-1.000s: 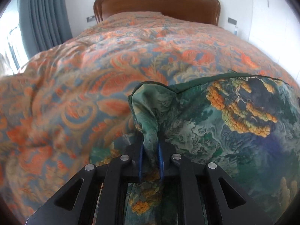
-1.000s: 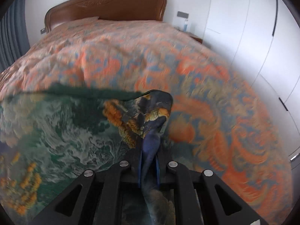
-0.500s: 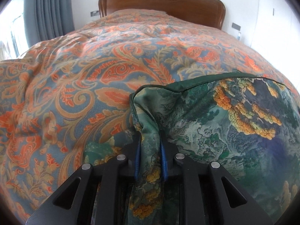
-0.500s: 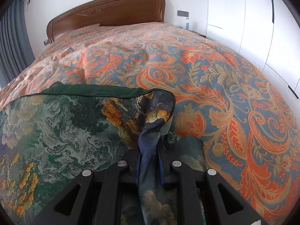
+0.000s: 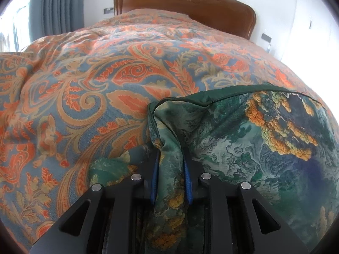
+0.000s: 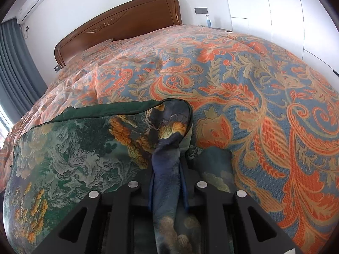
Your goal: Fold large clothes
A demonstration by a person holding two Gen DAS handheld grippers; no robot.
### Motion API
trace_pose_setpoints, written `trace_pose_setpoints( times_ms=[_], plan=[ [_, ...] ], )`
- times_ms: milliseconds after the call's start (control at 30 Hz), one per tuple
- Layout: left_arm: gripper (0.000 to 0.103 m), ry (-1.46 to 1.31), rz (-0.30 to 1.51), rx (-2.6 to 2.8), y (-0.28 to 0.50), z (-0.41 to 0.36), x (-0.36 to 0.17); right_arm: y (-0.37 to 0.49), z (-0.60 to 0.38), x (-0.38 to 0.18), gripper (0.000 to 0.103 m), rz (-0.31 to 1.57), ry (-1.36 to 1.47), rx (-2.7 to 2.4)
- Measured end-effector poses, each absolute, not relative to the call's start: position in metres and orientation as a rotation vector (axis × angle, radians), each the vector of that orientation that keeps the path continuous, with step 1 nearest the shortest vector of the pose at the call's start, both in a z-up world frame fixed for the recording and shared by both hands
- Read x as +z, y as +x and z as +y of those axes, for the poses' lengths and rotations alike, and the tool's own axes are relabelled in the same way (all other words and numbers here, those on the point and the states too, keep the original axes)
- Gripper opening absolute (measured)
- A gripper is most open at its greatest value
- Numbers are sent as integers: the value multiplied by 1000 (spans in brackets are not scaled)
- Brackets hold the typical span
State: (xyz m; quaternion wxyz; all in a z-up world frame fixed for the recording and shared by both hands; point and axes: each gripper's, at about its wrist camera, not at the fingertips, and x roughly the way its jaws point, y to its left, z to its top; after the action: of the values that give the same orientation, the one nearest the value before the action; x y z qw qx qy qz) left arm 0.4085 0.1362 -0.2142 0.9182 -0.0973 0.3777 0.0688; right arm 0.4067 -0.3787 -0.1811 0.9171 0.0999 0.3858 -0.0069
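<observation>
Where the left wrist view looks down past its black frame, the left claw (image 5: pixel 170 169) has a bunched corner of the green printed garment (image 5: pixel 243 148) between its blue pads (image 5: pixel 154 182); the jaws are opening, yet the cloth fills the gap and both pads still touch it. The garment carries a landscape print in greens and dark blue with orange-yellow clusters, and a dark green hem (image 5: pixel 211 99) runs along its far edge. It spreads from the claw to the right side of the view and lies on the bed's paisley bedspread (image 5: pixel 95 80), which is orange, tan and blue. Beyond stand the wooden headboard (image 5: pixel 190 6), a grey curtain (image 5: pixel 55 6) at the left and a white wall.

In the right wrist view, the right claw (image 6: pixel 167 177) has the garment's other corner (image 6: pixel 167 169) twisted into a dark blue rope between its pads (image 6: pixel 184 190). These jaws are opening too, with the cloth packed between them and touching both pads. From here the garment (image 6: pixel 74 158) spreads to the left over the bedspread (image 6: pixel 264 116), its hem (image 6: pixel 106 110) turned toward the headboard (image 6: pixel 127 25). A smaller fold of the same cloth (image 6: pixel 211 165) lies just right of the claw. A wall air conditioner (image 6: pixel 34 2) shows top left, and white wardrobe doors (image 6: pixel 275 10) at the right.
</observation>
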Motion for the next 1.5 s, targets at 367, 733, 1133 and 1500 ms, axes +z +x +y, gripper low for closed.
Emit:
trace_pose_setpoints(
  times_ms=[367,733,1133,1500],
  plan=[
    [33,-159,785,186,407,131,-210,407,-372,-182,21,782,172,-44],
    [88,-208,705,179,329,134,-114,364,-368,-98,77,698,99,-169],
    [92,141,891,-232,293,-46,-119,185,-334,-87,77,660,193,32],
    [98,30,1011,-42,454,-45,-135,75,-306,-126,77,613,148,147]
  ],
)
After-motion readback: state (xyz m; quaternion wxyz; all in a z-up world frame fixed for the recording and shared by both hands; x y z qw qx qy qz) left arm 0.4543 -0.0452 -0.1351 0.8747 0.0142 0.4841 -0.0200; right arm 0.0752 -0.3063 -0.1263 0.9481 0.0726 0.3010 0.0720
